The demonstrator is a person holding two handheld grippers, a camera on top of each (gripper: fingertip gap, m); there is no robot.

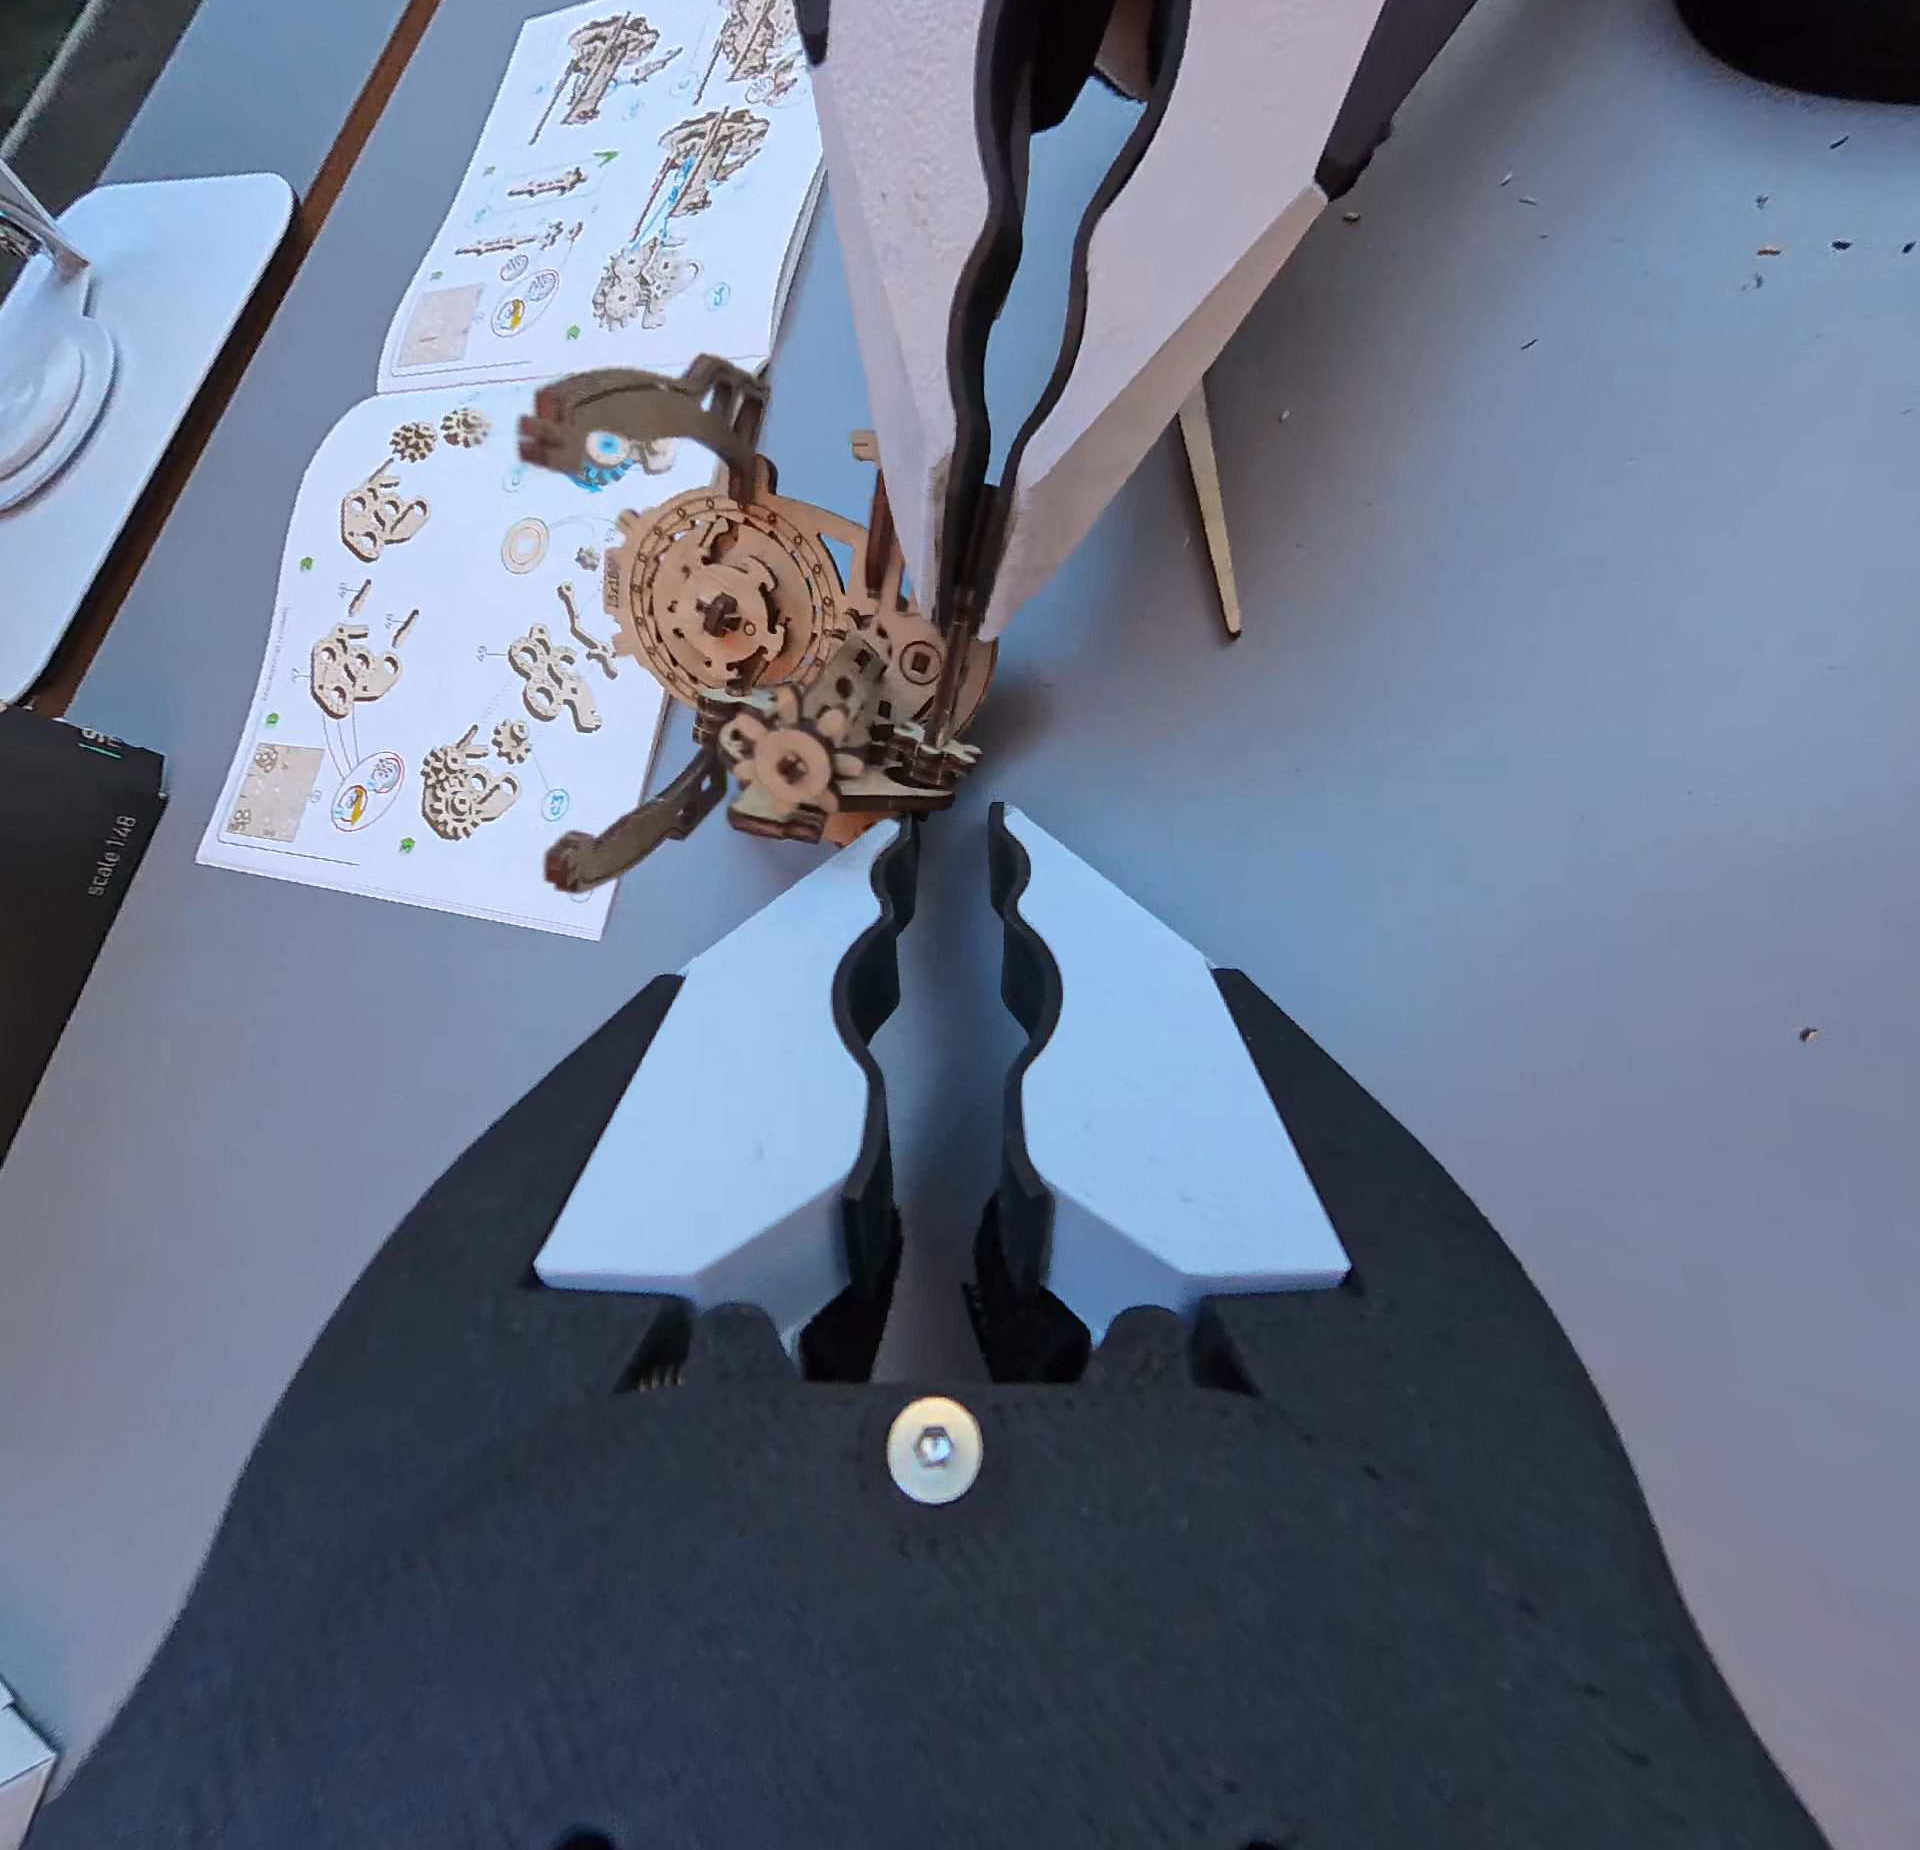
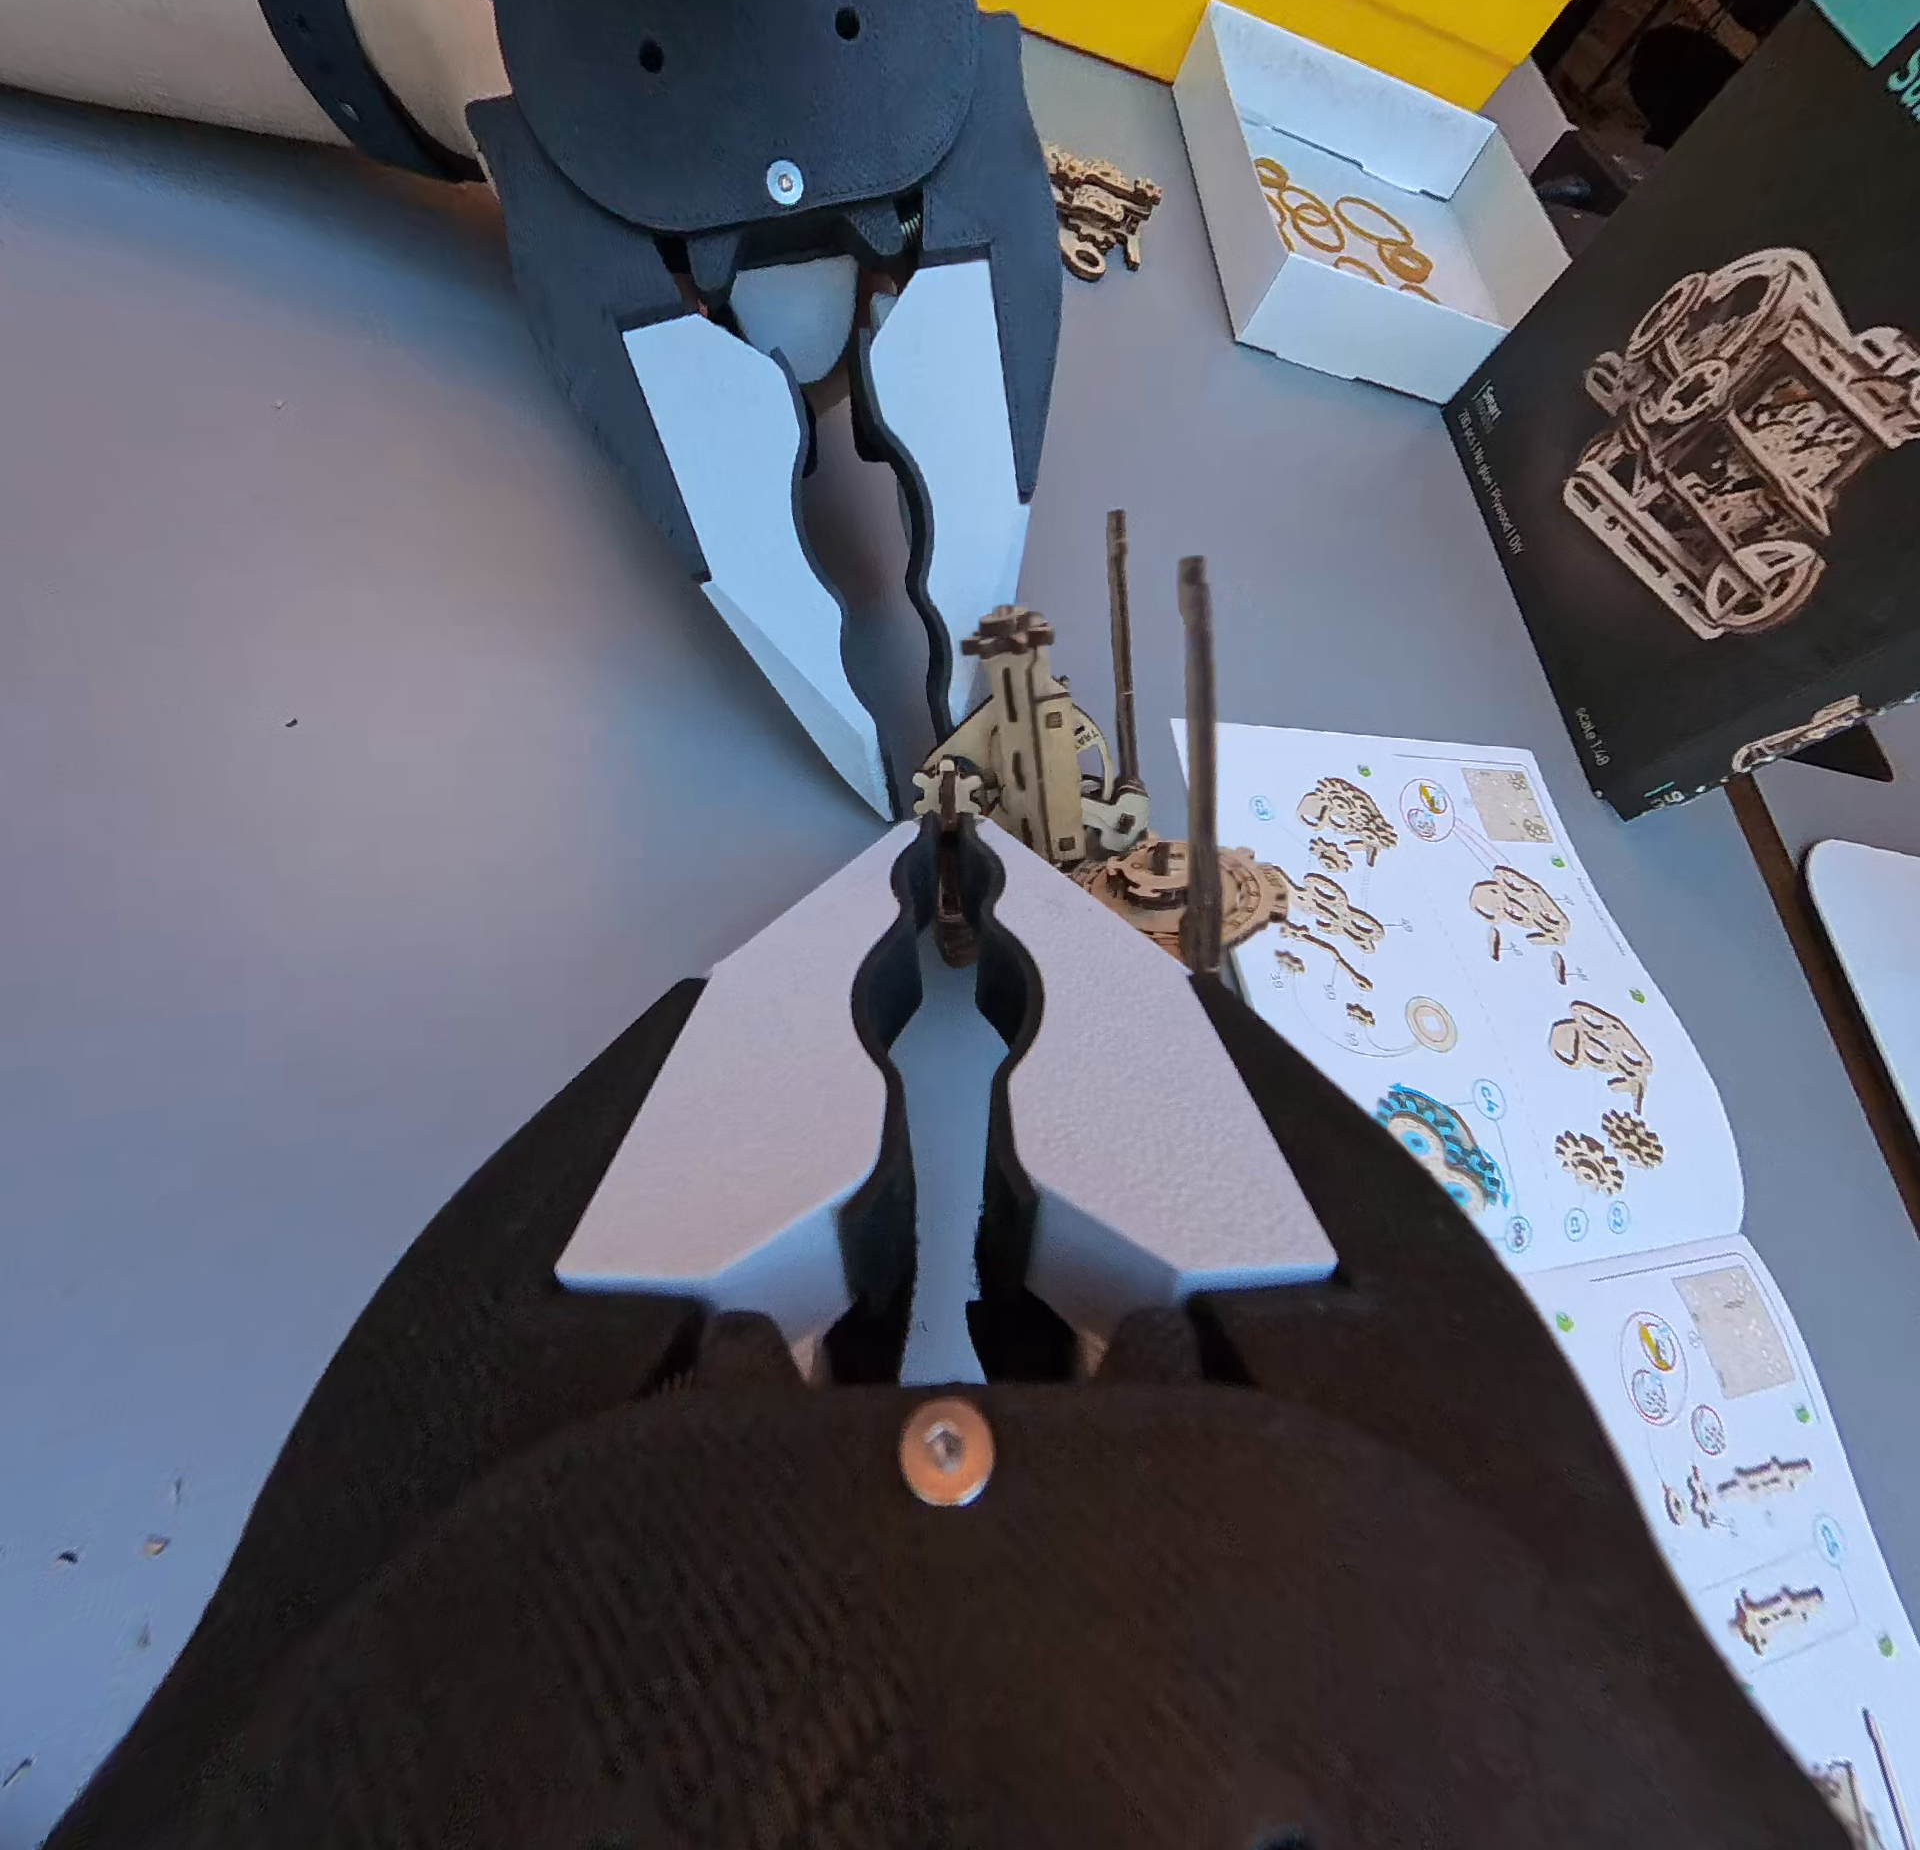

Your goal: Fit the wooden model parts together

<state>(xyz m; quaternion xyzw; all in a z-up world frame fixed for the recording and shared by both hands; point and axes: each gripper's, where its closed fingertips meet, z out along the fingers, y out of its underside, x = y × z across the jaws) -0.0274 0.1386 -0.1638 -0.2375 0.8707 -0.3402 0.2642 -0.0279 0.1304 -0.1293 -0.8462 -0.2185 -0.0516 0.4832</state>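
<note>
While two hand-held grippers meet, one wooden model (image 1: 790, 647)

The grey surface (image 2: 312, 657) carries an open instruction booklet (image 2: 1455, 1021), a white open box (image 2: 1351, 325) holding wooden rings, a black kit box (image 2: 1662, 553), a small wooden subassembly (image 2: 1101, 205) and scattered wood crumbs (image 1: 1766, 242).

Wooden model (image 1: 800, 657) on table (image 1: 1455, 761), beside booklet (image 1: 436, 637).
</note>
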